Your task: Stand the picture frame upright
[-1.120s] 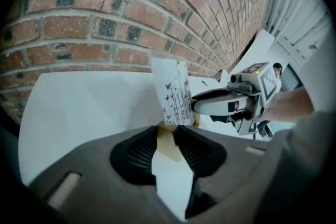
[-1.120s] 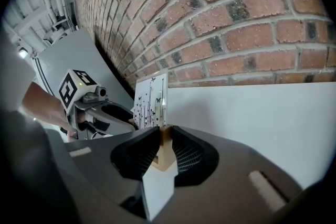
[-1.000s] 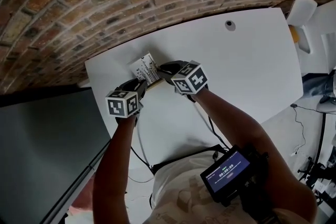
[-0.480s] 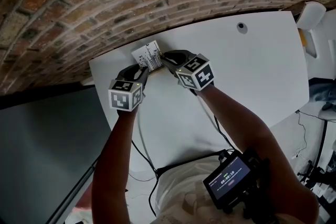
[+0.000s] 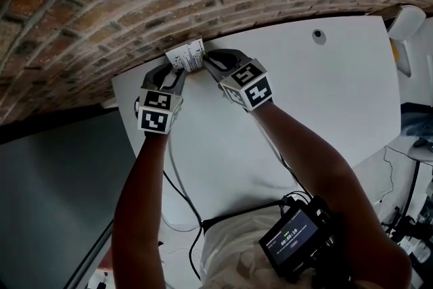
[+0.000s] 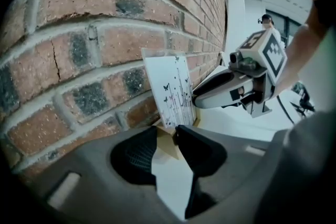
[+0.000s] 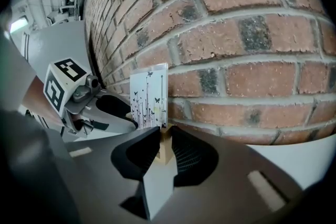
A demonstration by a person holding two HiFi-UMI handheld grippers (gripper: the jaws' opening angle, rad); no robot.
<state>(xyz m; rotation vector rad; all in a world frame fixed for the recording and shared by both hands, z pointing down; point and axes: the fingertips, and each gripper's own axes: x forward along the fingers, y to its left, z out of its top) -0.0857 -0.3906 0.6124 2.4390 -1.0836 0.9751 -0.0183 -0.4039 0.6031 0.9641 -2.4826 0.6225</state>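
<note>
A rough red brick wall rises close behind the picture frame, which stands upright at the back edge of the smooth white worktop. A small dark round fitting sits well off to its right. The left claw and right claw each pinch the frame's pale wooden foot from opposite sides. Only the gripper views show its glossy butterfly print.

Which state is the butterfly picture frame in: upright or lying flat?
Upright: the white butterfly-print picture frame stands on edge near the red brick wall.
</note>
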